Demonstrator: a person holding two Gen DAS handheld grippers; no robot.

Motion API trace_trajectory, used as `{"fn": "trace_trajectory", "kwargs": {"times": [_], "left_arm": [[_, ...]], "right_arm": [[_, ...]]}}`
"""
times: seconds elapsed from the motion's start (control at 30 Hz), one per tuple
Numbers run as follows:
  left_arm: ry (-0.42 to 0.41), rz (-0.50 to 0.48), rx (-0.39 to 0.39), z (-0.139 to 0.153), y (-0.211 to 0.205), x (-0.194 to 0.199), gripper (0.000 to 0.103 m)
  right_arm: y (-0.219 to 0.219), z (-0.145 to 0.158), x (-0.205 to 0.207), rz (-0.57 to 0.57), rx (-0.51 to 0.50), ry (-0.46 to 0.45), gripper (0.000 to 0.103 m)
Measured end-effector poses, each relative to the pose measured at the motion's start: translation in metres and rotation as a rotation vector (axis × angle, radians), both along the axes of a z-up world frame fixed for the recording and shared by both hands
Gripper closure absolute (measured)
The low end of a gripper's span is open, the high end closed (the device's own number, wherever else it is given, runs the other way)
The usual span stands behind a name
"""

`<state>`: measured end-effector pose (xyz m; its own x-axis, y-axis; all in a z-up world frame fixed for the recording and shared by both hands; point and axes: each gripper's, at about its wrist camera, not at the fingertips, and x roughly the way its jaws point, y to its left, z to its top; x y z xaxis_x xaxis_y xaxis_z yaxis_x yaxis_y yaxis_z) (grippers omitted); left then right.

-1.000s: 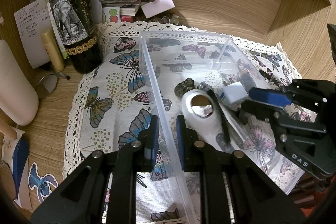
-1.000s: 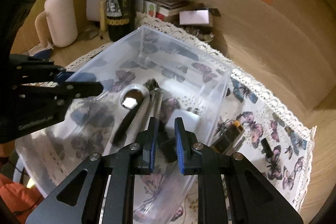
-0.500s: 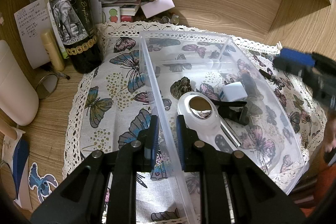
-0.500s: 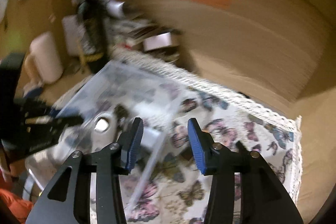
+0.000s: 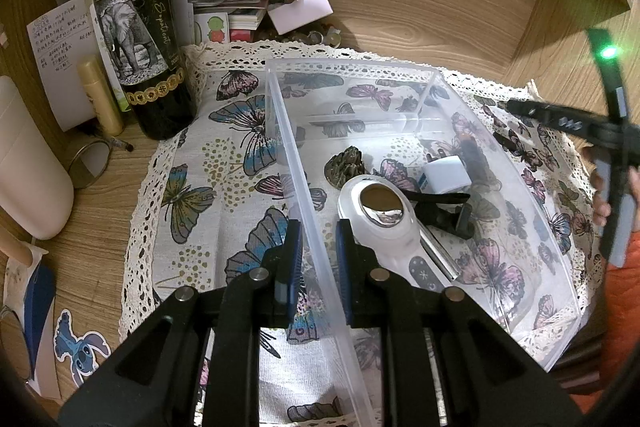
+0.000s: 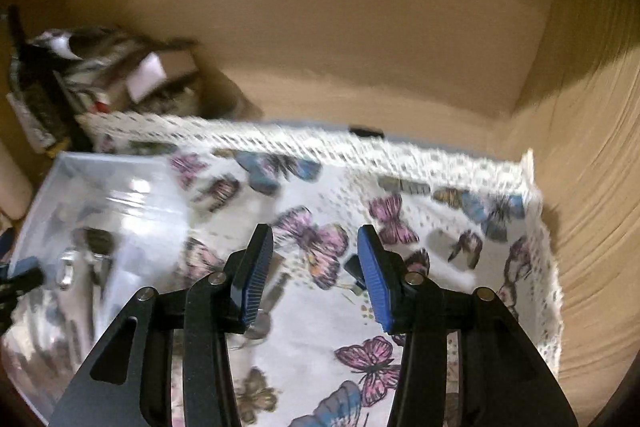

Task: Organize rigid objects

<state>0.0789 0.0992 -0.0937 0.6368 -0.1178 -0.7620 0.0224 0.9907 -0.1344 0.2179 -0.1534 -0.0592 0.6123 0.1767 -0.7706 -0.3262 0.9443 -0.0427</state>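
Left tongs (image 5: pixel 317 255) clamp the bin (image 5: pixel 496 163) wall to steady it; right tongs (image 6: pixel 314 277) (empty, apart) hover over the cloth (image 6: pixel 460 227) for another item.

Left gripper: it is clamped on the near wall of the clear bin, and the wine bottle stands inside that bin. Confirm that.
Not quite. The left gripper is clamped on the clear bin, but the wine bottle stands outside it, beyond the cloth's corner, as the left wrist view shows.
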Motion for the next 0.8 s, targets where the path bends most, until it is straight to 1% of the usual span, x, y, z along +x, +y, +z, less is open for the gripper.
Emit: {"fn": "trace_trajectory", "kwargs": {"times": [0.2,0.33,0.37,0.43,0.5,0.6,0.67,0.8], "left_arm": [[0.003,-0.003,0.002,0.000,0.000,0.000,0.086],[0.002,-0.002,0.003,0.000,-0.001,0.000,0.086],[0.002,-0.002,0.003,0.000,0.000,0.001,0.086],[0.003,-0.003,0.003,0.000,-0.001,0.000,0.086],[0.002,-0.003,0.003,0.000,0.000,0.000,0.086],[0.002,-0.002,0.002,0.000,-0.001,0.000,0.086],[0.003,-0.002,0.003,0.000,-0.001,0.001,0.086],[0.002,-0.002,0.003,0.000,-0.001,0.000,0.086]], "right_arm": [[-0.010,-0.038,0.023,-0.055,-0.050,0.080,0.062],[-0.022,-0.057,0.035,-0.108,-0.050,0.135,0.062],[-0.025,-0.060,0.035,-0.109,-0.034,0.138,0.062],[-0.026,-0.058,0.032,-0.106,-0.030,0.140,0.063],[-0.026,-0.057,0.028,-0.094,-0.037,0.143,0.083],[-0.025,-0.054,0.020,-0.075,-0.034,0.146,0.086],[-0.023,-0.050,0.013,-0.066,-0.025,0.141,0.086],[-0.014,-0.035,-0.007,-0.042,-0.007,0.098,0.086]]}}
